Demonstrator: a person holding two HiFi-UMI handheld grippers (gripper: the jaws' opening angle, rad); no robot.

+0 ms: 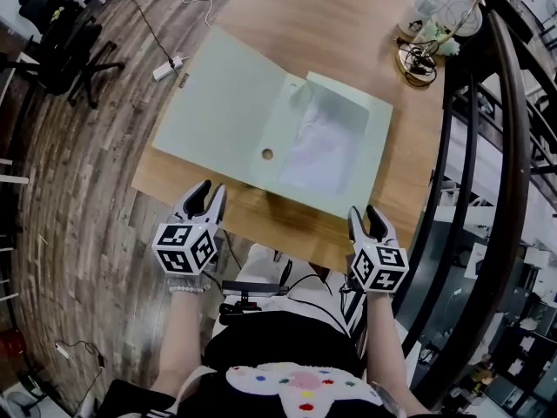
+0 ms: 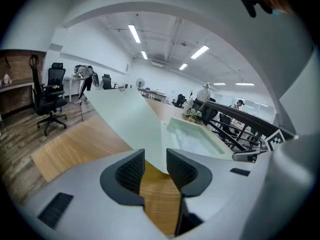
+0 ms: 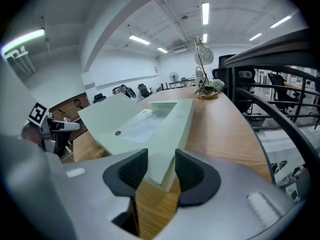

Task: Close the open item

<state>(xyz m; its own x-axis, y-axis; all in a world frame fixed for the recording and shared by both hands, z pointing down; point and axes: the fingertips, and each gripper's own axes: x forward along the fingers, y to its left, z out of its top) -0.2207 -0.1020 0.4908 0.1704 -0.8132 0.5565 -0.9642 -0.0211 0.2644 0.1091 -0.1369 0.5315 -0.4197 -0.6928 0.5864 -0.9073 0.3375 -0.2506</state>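
A pale green box file [image 1: 335, 146] lies open on the wooden table [image 1: 261, 7]. Its lid [image 1: 226, 116] is flat to the left, with a round finger hole near the spine, and white sheets rest in the tray. My left gripper [image 1: 207, 187] hovers at the table's front edge just short of the lid's near corner [image 2: 132, 124]. It is open, and only bare wood shows between its jaws [image 2: 155, 159]. My right gripper [image 1: 364, 212] sits at the front right, open, with the tray's near corner [image 3: 165, 176] just beyond its fingertips [image 3: 161, 159].
A gold-ringed ornament with flowers [image 1: 439, 29] stands at the table's far right. A black railing [image 1: 496, 146] runs close along the right side. A black office chair [image 1: 61, 46] and a power strip with cable [image 1: 167, 66] are on the floor to the left.
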